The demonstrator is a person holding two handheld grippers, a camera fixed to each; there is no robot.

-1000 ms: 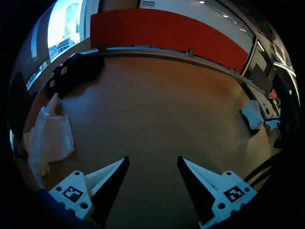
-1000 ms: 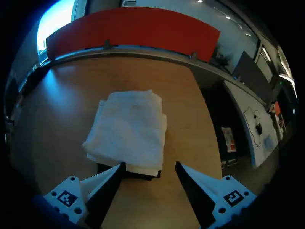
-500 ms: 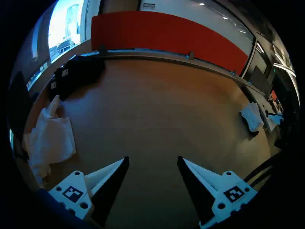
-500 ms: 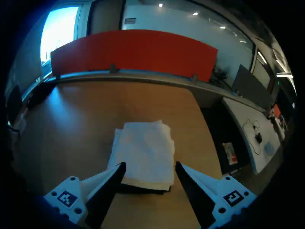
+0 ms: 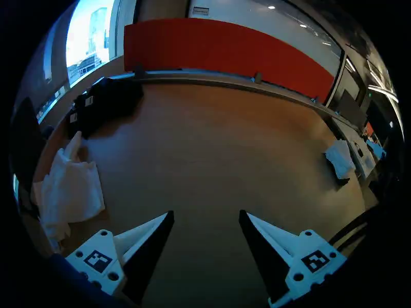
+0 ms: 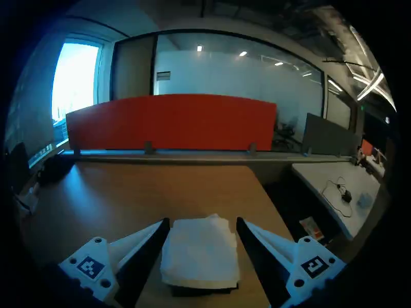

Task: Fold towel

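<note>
From what I see, this towel looks done. In the right gripper view the folded towel (image 6: 200, 251) lies at 6 o'clock as a neat white rectangle, edges stacked, resting on a flat dark thing (image 6: 200, 290) on the wooden table (image 6: 128, 200). What may be left is the crumpled white cloth (image 5: 69, 190) heaped at 9 o'clock in the left gripper view, near the table edge. I judge that to be another piece waiting for folding.

The right gripper (image 6: 201, 220) is held nearly level, looking along the table toward the red divider (image 6: 169, 123) at 12 o'clock. Its fingers are spread wide, flanking the towel without pinching it. Whether they brush the cloth I cannot tell.

The left gripper (image 5: 205, 213) tilts down over bare table, fingers equally wide apart, gripping nothing. In its view, a small white bundle (image 5: 339, 158) sits at 3 o'clock, probably that same folded towel, and black bags (image 5: 105, 97) sit at 10 o'clock.
</note>
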